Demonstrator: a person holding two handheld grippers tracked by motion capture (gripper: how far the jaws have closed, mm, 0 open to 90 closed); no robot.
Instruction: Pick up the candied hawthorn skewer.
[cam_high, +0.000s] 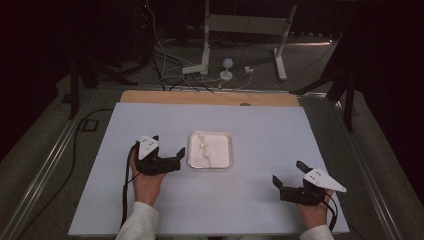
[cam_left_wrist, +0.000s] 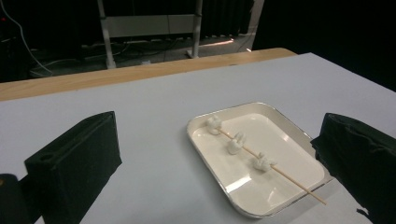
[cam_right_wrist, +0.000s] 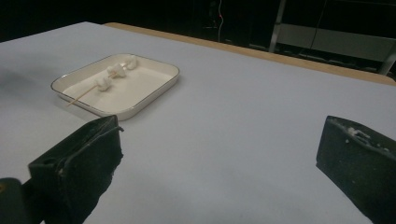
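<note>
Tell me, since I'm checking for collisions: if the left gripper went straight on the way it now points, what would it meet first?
Probably the white tray, at its near rim. The left gripper is open and aimed at it, with bare table between. The skewer with three white pieces lies further in.

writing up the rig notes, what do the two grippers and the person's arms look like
Both grippers are black, with two blocky black jaws each. The left gripper and the right gripper each carry a pale three-cornered plate on top with small dark dots, and a black cable trails from each toward the person. The right gripper's jaw pad shows whitish specks. The sleeves are white.
</note>
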